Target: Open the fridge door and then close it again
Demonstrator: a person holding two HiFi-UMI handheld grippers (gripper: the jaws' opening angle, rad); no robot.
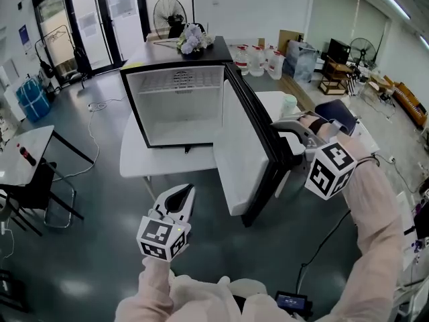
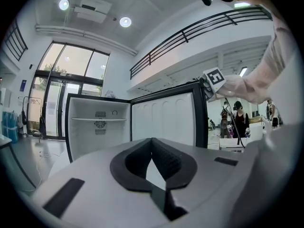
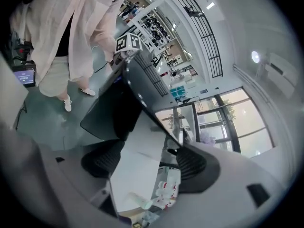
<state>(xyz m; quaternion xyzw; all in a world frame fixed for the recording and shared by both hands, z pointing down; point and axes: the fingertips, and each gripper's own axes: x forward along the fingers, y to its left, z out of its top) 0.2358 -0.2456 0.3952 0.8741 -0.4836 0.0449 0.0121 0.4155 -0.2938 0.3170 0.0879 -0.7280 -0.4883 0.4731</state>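
Fridge door, black outside with a white moulded plastic liner (image 1: pixel 242 154), stands swung wide open to the right of the small black fridge with a bare white interior (image 1: pixel 179 106). The fridge sits on a white rectangular table (image 1: pixel 134 158), and a bunch of pale flowers (image 1: pixel 193 41) rests on its top. The right gripper (image 1: pixel 285 138) is at the door's outer side near its upper edge. In the right gripper view its jaws (image 3: pixel 147 163) stand spread wide with nothing pressed between the ribbed black pads. The door's dark outer face (image 3: pixel 114 110) lies close ahead of it; whether it touches the door cannot be told. The left gripper (image 1: pixel 182 193) hangs in front of the open cabinet, well apart from the door. In its own view it (image 2: pixel 152 145) has the jaw tips drawn together and holds nothing. Each gripper carries a white cube printed with black square marker patterns (image 1: pixel 163 239) (image 1: pixel 330 170), the only print that can be made out. Clear plastic jugs with red caps (image 1: pixel 258 60) stand on the floor behind the fridge; their labels are too small to read.
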